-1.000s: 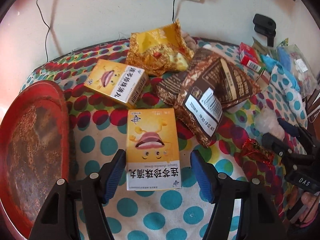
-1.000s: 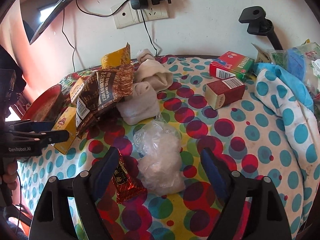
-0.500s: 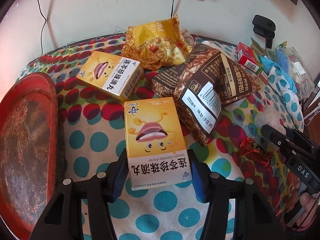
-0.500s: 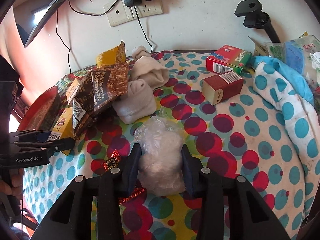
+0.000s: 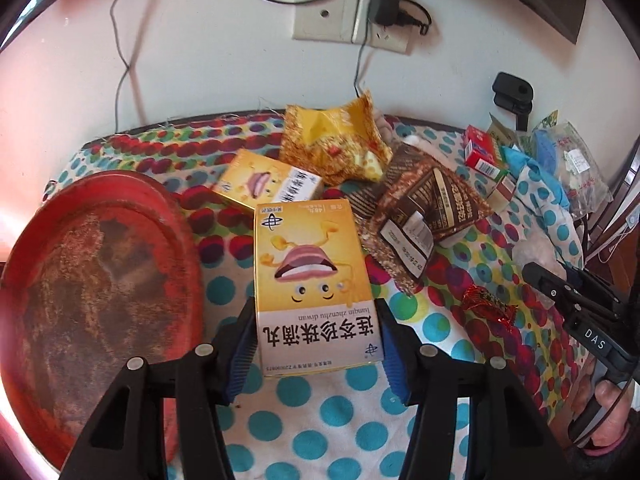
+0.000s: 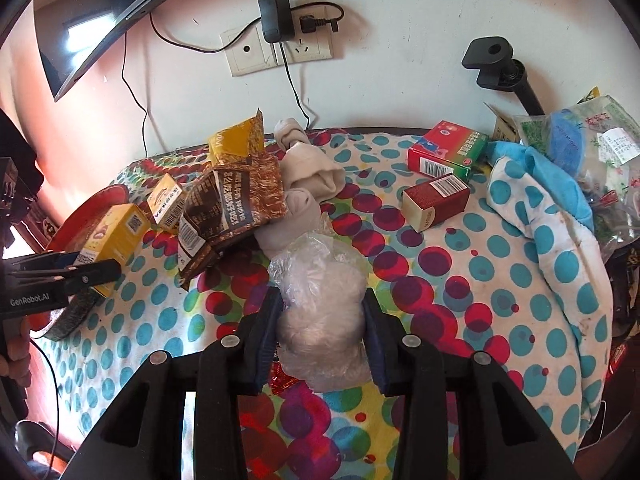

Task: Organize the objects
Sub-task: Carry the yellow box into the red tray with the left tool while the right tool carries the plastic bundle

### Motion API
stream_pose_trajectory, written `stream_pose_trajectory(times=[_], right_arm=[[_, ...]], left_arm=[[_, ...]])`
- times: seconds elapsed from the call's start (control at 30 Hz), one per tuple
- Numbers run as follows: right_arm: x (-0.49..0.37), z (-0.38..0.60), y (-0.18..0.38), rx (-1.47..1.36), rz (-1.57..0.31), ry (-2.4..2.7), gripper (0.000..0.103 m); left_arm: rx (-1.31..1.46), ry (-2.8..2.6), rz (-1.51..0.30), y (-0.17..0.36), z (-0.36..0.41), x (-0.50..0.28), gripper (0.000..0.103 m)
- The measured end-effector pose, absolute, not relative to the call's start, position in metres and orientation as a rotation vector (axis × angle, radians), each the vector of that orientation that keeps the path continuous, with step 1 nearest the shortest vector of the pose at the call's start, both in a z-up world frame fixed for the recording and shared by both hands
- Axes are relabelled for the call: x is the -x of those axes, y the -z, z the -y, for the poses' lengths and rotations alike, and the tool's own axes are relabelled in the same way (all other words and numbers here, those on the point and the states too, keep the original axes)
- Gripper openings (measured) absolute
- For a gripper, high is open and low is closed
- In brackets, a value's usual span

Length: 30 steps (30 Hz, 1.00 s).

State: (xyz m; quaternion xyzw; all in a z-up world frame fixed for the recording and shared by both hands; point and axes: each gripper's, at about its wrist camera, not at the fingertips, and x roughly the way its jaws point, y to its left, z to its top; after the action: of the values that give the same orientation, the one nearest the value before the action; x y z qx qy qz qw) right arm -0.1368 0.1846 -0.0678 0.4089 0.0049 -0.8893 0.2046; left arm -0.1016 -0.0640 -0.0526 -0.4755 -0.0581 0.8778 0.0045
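From the left wrist, the left tongs are clamped on a yellow medicine box, with the red tray off to their left. From the right wrist, the right tongs squeeze a clear plastic bag just above the polka-dot surface, brown packet ahead-left.

Light: bright daylight on my left, wall washed pink.
Edges: fisheye bend, dark corners.
Focus: sharp centre, soft rim.

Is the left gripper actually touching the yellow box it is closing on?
Touching. The left wrist view shows the left gripper with both blue pads pressed flat against the sides of the yellow box, no gap on either side.
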Motion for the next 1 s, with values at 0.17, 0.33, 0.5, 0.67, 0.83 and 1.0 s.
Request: stream_pose_trajectory(times=[0.17,0.33,0.5,0.67,0.83,1.0], right_arm=[[0.124,-0.179,0.057,-1.127,-0.031,2.504,0.037],[0.117,-0.169,0.049,-1.127,-0.043,2.513,0.037],[0.111,-0.155,0.045,-1.131,-0.052,2.516,0.037],[0.106,-0.136,0.042,-1.131,-0.084,2.510,0.037],[0.104,-0.117,0.040,-1.135,-0.119,2.497,0.037],[0.101,-0.101,0.039,-1.135,-0.145,2.483,0.037]], left_arm=[[1.465,-2.825,0.195,0.038,0.103,0.087,0.056],[1.492,-2.889,0.243,0.035,0.158,0.075,0.056],[1.547,-2.970,0.297,0.043,0.219,0.062,0.056],[1.655,-3.040,0.323,0.063,0.280,0.047,0.056],[1.731,-3.078,0.383,0.078,0.326,0.028,0.056],[1.767,-3.085,0.408,0.087,0.351,0.017,0.056]])
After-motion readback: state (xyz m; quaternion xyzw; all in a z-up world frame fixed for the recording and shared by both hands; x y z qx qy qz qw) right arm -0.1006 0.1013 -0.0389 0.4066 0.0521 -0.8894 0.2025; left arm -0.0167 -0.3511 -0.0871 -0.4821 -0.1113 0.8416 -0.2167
